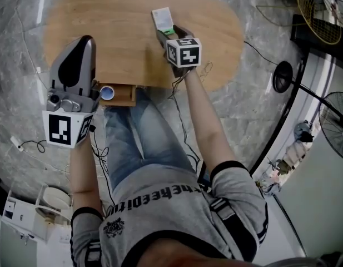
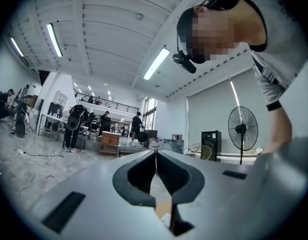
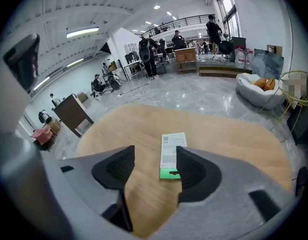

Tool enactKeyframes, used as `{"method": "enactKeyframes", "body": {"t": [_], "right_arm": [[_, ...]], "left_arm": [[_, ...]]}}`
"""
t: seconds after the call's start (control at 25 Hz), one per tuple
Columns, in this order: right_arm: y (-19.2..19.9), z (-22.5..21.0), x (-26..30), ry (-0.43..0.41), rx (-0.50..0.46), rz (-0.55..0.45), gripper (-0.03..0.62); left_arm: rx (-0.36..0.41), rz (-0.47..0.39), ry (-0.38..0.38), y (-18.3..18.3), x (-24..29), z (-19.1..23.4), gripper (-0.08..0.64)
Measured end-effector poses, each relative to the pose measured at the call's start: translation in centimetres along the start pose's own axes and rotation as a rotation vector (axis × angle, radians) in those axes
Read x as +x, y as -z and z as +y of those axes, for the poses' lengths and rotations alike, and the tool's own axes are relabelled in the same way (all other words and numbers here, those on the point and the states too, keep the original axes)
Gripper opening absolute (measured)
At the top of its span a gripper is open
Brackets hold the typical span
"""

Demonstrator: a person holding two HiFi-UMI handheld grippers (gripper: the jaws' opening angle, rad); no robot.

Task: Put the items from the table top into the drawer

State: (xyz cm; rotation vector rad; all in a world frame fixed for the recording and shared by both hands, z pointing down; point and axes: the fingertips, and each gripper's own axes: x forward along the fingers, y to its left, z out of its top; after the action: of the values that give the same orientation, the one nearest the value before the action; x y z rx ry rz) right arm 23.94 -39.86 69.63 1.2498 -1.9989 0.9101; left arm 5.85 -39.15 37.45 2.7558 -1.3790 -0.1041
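The flat white card packet with a green end (image 3: 172, 154) lies alone on the oval light-wood table (image 1: 104, 26), lengthwise away from the person, just ahead of the right gripper (image 3: 154, 156), whose jaws stand wide with its green end by the right jaw. It looks light, thin and stiffish, lying flush, so taking it across its long edges seems best, and it may slide. The left gripper (image 1: 82, 40), jaws together and empty, hangs beside the open wooden drawer (image 1: 124, 98), which holds a blue-rimmed round thing (image 1: 107, 92). Nothing blocks the way.
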Motion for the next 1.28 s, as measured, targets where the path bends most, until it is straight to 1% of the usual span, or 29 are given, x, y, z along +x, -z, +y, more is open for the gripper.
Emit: {"method": "enactKeyframes", "body": {"t": [0.24, 0.48, 0.64, 0.76, 0.92, 1.12, 1.2, 1.28], "right_arm": [[1.1, -1.9, 3.4, 0.029, 0.008, 0.037, 0.295], [2.9, -3.7, 6.4, 0.056, -0.021, 0.091, 0.342], [3.6, -4.3, 7.8, 0.065, -0.030, 0.116, 0.362], [4.2, -4.6, 8.8, 0.082, -0.056, 0.143, 0.382], [4.7, -4.9, 9.7, 0.111, -0.070, 0.168, 0.379], [5.2, -5.0, 10.1, 0.168, -0.090, 0.207, 0.353], [5.1, -4.7, 10.2, 0.170, -0.085, 0.209, 0.348], [4.7, -4.3, 10.1, 0.159, -0.080, 0.186, 0.345]], "left_arm": [[-0.004, 0.014, -0.006, 1.7, 0.2, 0.7, 0.011], [-0.017, 0.050, -0.004, 4.7, 0.1, 1.6, 0.011], [-0.029, 0.051, -0.016, 5.2, 0.7, 1.8, 0.011], [-0.033, 0.062, -0.019, 5.9, 0.5, 2.0, 0.011], [-0.034, 0.074, -0.030, 6.3, 0.2, 2.5, 0.011], [-0.035, 0.086, -0.040, 6.8, -0.6, 3.1, 0.011], [-0.037, 0.093, -0.039, 7.3, -1.0, 3.4, 0.011], [-0.040, 0.100, -0.036, 7.6, -1.5, 3.5, 0.011]]}}
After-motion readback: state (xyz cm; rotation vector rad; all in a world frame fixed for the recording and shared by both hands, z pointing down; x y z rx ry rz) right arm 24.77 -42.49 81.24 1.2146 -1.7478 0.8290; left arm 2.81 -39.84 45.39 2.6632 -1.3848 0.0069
